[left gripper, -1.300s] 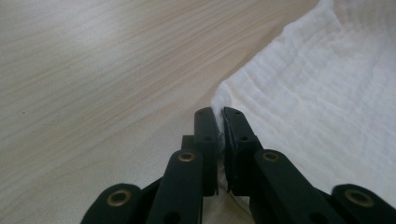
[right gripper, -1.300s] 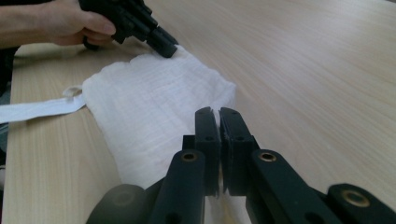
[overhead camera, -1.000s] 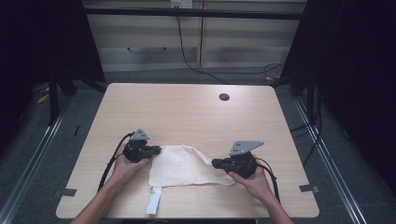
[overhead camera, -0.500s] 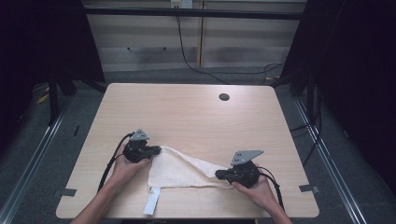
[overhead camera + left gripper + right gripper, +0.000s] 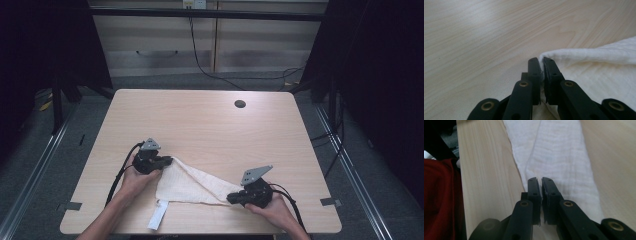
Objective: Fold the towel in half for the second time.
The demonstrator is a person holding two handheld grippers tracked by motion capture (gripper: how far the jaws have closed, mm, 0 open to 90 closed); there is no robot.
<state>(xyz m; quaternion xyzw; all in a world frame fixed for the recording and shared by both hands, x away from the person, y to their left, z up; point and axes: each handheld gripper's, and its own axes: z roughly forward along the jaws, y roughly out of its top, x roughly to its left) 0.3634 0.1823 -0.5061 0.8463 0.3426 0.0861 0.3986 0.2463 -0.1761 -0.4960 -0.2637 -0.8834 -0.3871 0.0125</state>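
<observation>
A white cloth (image 5: 187, 184) lies on the near part of the wooden table (image 5: 200, 125), stretched into a long triangle between my two grippers. My left gripper (image 5: 170, 161) is shut on the cloth's far left corner; in the left gripper view the jaws (image 5: 541, 61) pinch a folded edge of the cloth (image 5: 599, 72). My right gripper (image 5: 231, 198) sits near the table's front edge, shut on the cloth's right corner. In the right gripper view the cloth (image 5: 554, 150) runs away from the shut jaws (image 5: 541, 180). A white strip (image 5: 158, 217) hangs from the cloth's near left edge.
A dark round hole (image 5: 240, 104) sits in the table's far right part. Cabinets (image 5: 200, 50) with a hanging cable stand behind the table. Red clothing (image 5: 436, 200) shows beyond the table's edge in the right gripper view.
My right gripper has moved toward the front edge and a little right, lower, pulling its corner of the cloth with it. The cloth has narrowed into a triangle. The left gripper has stayed put.
</observation>
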